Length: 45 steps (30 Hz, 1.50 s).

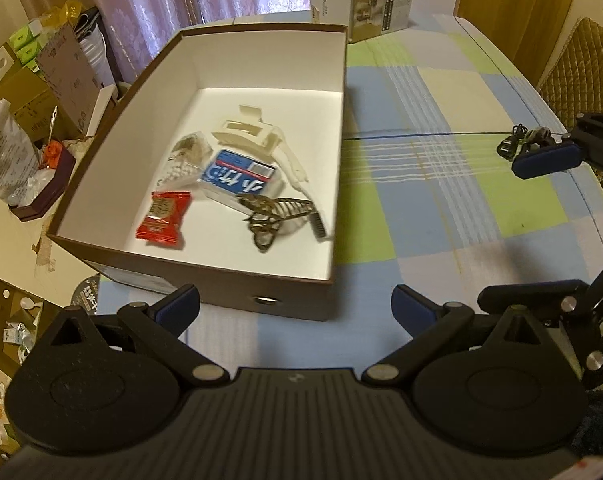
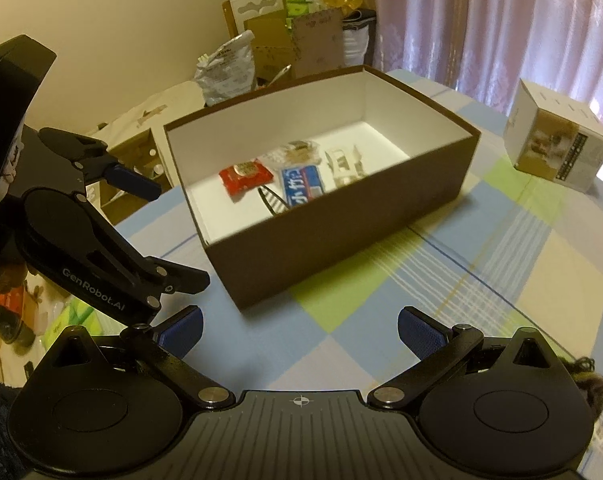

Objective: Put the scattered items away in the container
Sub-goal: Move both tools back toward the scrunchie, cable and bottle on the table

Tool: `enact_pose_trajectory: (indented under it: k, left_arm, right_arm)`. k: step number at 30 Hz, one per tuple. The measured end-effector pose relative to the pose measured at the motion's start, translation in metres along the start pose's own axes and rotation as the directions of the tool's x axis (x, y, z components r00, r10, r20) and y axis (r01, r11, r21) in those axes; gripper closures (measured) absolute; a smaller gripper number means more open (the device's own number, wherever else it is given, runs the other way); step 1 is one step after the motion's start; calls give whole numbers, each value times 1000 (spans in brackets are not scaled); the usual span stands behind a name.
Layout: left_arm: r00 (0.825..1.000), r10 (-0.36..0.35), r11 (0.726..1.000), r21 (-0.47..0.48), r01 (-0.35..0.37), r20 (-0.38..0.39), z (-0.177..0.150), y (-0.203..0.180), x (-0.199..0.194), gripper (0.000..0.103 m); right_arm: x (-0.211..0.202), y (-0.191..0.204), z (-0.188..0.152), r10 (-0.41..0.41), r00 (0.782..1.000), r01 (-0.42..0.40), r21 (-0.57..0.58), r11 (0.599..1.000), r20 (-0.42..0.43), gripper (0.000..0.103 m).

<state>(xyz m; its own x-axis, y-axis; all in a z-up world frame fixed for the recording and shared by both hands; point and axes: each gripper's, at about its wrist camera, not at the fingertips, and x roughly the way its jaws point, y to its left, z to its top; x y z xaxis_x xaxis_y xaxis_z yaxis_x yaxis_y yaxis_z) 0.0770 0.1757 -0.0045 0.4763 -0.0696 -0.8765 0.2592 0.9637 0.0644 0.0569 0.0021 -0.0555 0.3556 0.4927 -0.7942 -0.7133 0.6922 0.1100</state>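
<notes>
Box (image 1: 229,280) sits on your checked cloth (image 1: 441,208), holding a red packet (image 1: 163,219), blue pack (image 1: 239,178), white clip (image 1: 253,134) and bronze clip (image 1: 275,214). Your left gripper (image 1: 295,308) and right gripper (image 2: 299,326) both hover near it, fingers apart, empty.

Card, cloth and plastic, mostly matt

The brown cardboard box (image 1: 221,284) is matt outside with smooth white paper lining; the checked blue-and-green cotton tablecloth (image 1: 441,208) looks soft and woven; the red foil snack sachet (image 1: 163,220) is glossy; the cream plastic hair claw (image 1: 249,134) is smooth.
</notes>
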Motion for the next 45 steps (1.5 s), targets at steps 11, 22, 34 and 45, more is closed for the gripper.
enact_pose_trajectory:
  k: [11,22,34,45]
  left_arm:
    - [1000,-9,1000,-3,9,-14,5,-42,8,2]
    - [999,-41,997,67,41,3,24,-94,18,1]
    - [993,-115,977,183,112,5,52,-152,47,1]
    - [975,-222,936,286,207,23,79,-195,86,5]
  right_arm:
    - [-17,-34,-26,-21,1000,22,53,998,-6,2]
    - [-57,-83,-68,-138,990,130,245,961,14,2]
    - [-86,-128,-102,-247,969,225,396,890,5,2]
    - [-84,-178,-133,-371,928,339,464,818,-25,2]
